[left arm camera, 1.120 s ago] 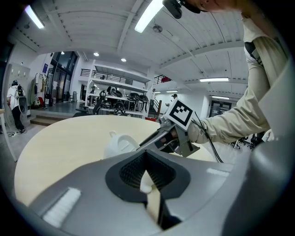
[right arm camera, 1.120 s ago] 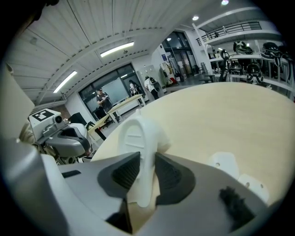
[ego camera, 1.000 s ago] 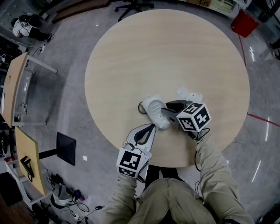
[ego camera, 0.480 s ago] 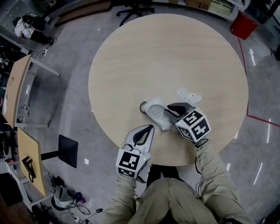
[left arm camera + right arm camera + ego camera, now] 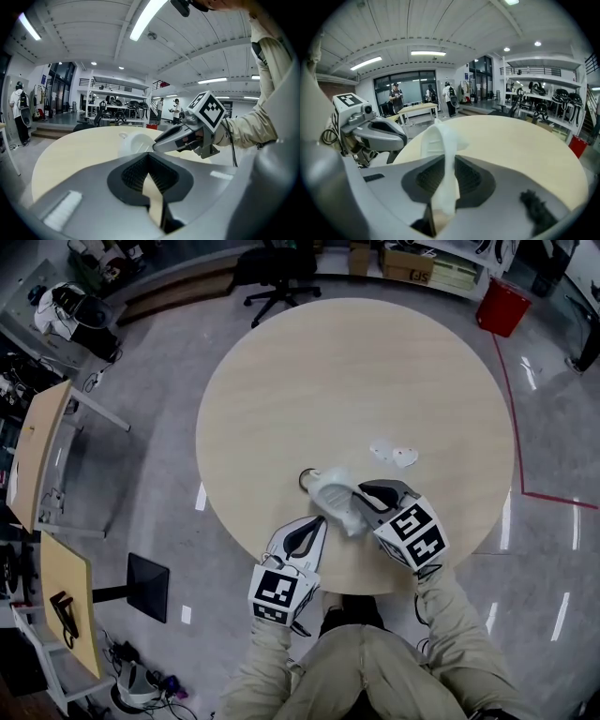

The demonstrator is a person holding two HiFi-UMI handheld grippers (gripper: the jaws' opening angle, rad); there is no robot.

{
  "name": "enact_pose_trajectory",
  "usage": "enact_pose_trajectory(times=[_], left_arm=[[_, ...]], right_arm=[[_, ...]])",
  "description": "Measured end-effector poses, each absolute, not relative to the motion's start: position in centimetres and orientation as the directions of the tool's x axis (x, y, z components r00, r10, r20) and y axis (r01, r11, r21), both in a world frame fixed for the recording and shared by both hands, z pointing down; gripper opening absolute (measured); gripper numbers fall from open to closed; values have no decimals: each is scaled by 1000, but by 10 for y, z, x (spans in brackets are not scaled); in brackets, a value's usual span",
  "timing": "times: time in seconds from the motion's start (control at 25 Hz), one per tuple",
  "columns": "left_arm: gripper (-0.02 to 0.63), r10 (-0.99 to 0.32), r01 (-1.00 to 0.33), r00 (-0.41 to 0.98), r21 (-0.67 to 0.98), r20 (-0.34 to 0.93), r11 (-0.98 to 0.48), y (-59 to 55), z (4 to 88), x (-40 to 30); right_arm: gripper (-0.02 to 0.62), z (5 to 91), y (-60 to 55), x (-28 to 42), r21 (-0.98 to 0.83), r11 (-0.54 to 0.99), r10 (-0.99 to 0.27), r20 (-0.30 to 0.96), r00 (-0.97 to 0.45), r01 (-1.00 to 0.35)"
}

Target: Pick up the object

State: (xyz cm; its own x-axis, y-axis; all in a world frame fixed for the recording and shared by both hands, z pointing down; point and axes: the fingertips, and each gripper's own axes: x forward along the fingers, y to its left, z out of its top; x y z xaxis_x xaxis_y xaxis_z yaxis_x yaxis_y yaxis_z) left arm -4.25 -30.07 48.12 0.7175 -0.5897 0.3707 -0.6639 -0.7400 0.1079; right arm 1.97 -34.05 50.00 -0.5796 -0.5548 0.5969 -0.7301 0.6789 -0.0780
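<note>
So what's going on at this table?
A person works two handheld grippers at a round table. The right gripper has its jaws closed on a white object near the table's front edge. Whether the object has left the surface isn't clear. The left gripper hovers beside it, jaws together and empty. Two small white pieces lie untouched further back.

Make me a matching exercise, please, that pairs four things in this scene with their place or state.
Things:
1. white object
2. left gripper
3. small white pieces
4. red bin

Places or states:
A. on the floor beyond the table
B. lying loose on the table top
C. pinched between the fingers of the right gripper
D. holding nothing, over the table's near edge

Pairs: 1-C, 2-D, 3-B, 4-A
</note>
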Motion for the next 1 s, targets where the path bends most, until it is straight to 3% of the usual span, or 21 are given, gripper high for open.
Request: enact_pose_trajectory(times=[1.0], left_arm=[[6,-517,-546,809,33,279,-837,-221,430,-61]], right_arm=[[71,374,-219,34,5,482,-815,369,-447,-876]])
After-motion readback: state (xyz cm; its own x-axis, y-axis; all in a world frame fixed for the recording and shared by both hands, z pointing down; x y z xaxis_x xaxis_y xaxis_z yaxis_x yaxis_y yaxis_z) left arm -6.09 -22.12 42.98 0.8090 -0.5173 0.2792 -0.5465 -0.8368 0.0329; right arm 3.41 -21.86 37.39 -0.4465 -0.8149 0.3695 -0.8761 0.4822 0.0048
